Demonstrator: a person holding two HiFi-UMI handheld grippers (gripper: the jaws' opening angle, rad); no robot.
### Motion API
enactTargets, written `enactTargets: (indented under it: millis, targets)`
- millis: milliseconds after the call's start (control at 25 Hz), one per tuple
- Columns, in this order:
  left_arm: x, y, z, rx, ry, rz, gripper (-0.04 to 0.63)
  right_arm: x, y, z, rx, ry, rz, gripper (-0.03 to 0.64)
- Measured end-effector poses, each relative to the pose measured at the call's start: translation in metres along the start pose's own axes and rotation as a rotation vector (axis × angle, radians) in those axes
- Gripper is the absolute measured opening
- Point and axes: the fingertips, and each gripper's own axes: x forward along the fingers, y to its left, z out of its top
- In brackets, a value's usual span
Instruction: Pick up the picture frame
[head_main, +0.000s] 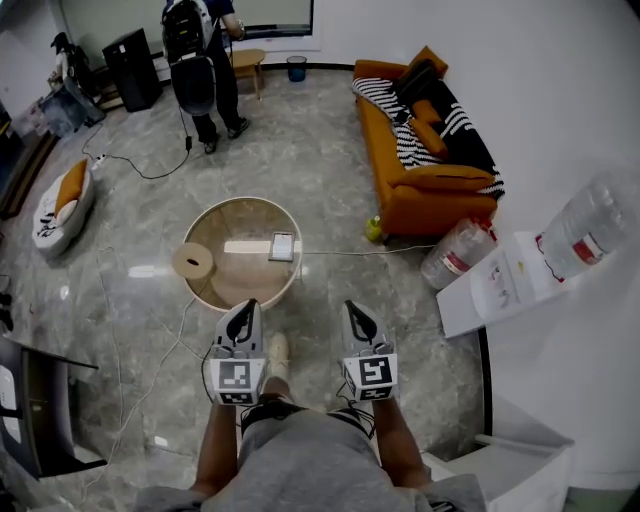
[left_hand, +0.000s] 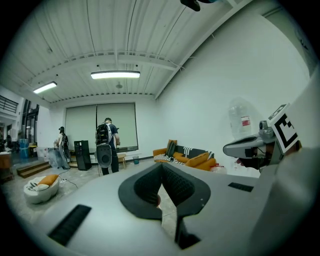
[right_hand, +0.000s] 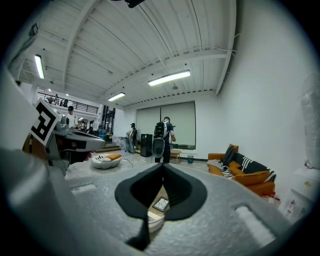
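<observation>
The picture frame (head_main: 283, 246) lies flat on the right part of a low round table (head_main: 215, 222), and nothing touches it. Both grippers hover side by side in front of the table's near edge, pointing at it. My left gripper (head_main: 244, 310) is shut and empty, its tips just above the near rim. My right gripper (head_main: 354, 312) is shut and empty too, off the table's right front. In the right gripper view the frame (right_hand: 161, 204) shows through the slit under the closed jaws (right_hand: 162, 166). The left gripper view shows its jaws (left_hand: 161, 166) meeting, with no frame visible.
A round wooden disc (head_main: 193, 261) sits on the table's left rim. An orange sofa (head_main: 430, 170) stands at the right, with water bottles (head_main: 456, 253) and a white cabinet (head_main: 500, 285) nearer. A person with a backpack (head_main: 200, 60) stands far off. Cables cross the floor (head_main: 130, 330).
</observation>
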Motion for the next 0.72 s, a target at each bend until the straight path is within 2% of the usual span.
enactTargets:
  millis: [400,720]
  targets:
    - [0.121,0.083,0.023,0.002,0.01,-0.069,0.017,0.136,-0.019,0.026,0.036,0.036,-0.042,-0.002]
    - [0.189,0.147,0.009,-0.021,0.028,-0.132,0.017,0.23,-0.007,0.031,0.038,0.072,-0.072,0.0]
